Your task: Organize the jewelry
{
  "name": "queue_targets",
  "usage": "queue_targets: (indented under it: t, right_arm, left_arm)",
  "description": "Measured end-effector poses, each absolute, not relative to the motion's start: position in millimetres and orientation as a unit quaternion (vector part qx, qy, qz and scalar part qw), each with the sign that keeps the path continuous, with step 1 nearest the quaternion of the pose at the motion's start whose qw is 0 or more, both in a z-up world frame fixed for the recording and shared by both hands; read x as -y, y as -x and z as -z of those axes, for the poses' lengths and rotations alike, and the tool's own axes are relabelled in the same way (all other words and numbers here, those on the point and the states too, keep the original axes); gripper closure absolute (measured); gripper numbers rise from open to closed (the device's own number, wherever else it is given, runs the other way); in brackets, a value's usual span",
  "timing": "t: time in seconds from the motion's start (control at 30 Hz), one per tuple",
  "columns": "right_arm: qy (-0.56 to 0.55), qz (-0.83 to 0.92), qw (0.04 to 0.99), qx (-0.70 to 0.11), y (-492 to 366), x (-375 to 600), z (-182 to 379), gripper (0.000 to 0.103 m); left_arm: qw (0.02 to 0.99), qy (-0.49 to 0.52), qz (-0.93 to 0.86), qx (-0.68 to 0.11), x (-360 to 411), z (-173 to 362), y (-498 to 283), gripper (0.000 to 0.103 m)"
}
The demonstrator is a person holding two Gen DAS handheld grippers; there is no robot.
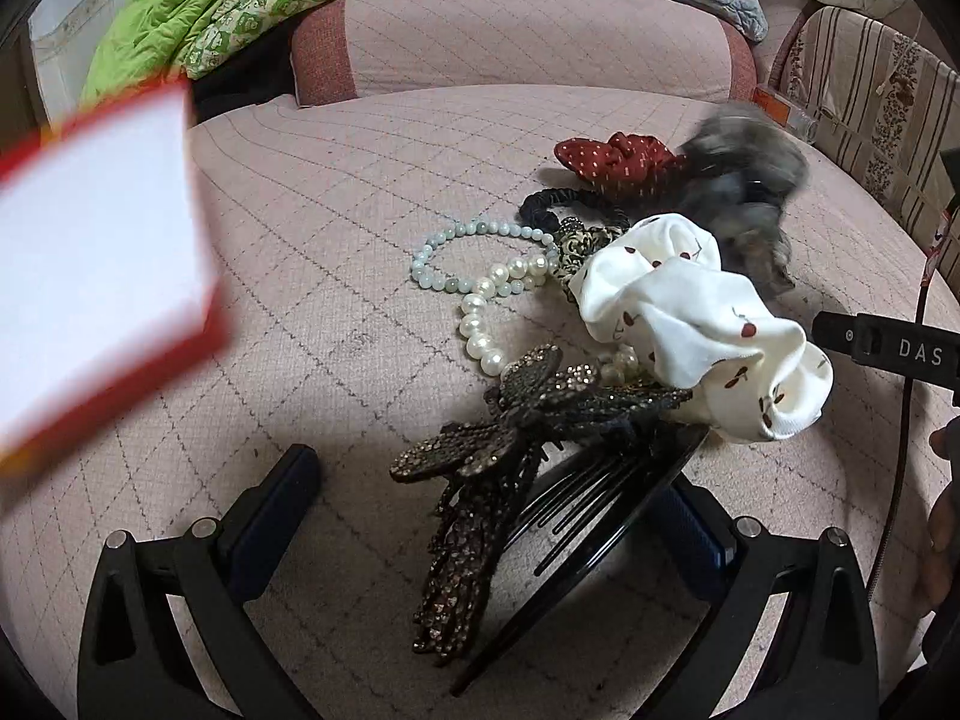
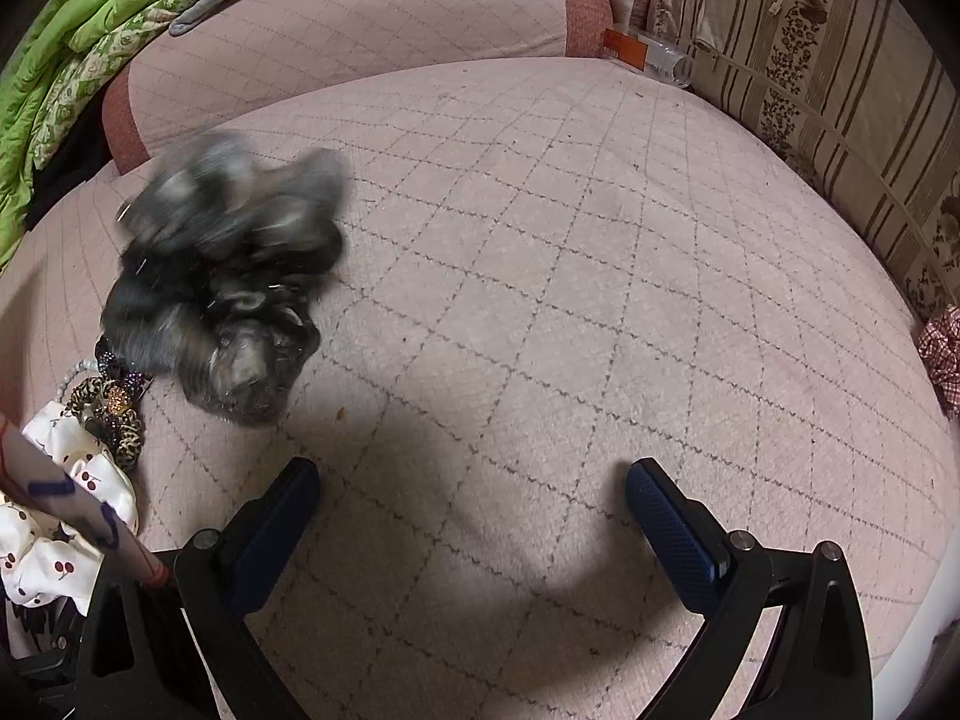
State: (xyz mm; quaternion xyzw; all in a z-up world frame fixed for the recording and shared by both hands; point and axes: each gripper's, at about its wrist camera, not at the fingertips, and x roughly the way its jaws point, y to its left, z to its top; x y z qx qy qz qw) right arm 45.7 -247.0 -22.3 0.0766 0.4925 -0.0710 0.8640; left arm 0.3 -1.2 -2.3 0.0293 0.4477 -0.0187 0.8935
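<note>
The pink quilted bed (image 1: 336, 192) fills both views, its cover crossed by a dark diamond stitch pattern, with a green quilt (image 1: 198, 6) bunched at the upper left of the frame and a striped floral cushion (image 2: 810, 54) along the upper right. At the left edge of the left wrist view a blurred white box with a red rim (image 1: 90, 252) hangs over the bed. The jewelry and hair pieces lie in a loose heap at centre right of that view. Largest is a white scrunchie printed with small red cherries (image 1: 702, 318), ruffled and glossy. Behind it, toward the upper right, sits a grey furry scrunchie (image 1: 744, 180), smeared by blur; in the right wrist view it lies at centre left on bare bed. Low in the heap a dark rhinestone flower hair clip (image 1: 510, 420) rests on a black hair comb (image 1: 600, 510), whose teeth point to the lower left. A red scrunchie with pale dots (image 1: 612, 159) lies at the top of the heap, touching the grey one. A white pearl bracelet (image 1: 480, 324) overlaps a pale blue bead bracelet (image 1: 456, 240), both partly tucked under the white scrunchie. A thin black hair tie (image 1: 558, 204) and a leopard-print tie (image 1: 576, 246) sit between them and the red scrunchie. The left tool (image 1: 498, 510) stands wide, its fingers either side of the clip and comb, gripping nothing. The right tool (image 2: 474, 516) is also spread wide over bare bed, empty.
</note>
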Motion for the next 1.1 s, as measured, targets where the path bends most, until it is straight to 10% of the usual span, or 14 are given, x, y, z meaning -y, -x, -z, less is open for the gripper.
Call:
queue_targets:
  t: [0.4,1.1]
  right_arm:
    - [-0.070,0.069,0.878,-0.469,-24,242,2,0.000]
    - [-0.087,-0.047,0.974,-0.205,138,213,-120,0.000]
  left_arm:
    - [0.894,-0.030,0.019,-0.447,2,-2,2,0.000]
    - [0.885,-0.038,0.010,-0.464,4,-6,4,0.000]
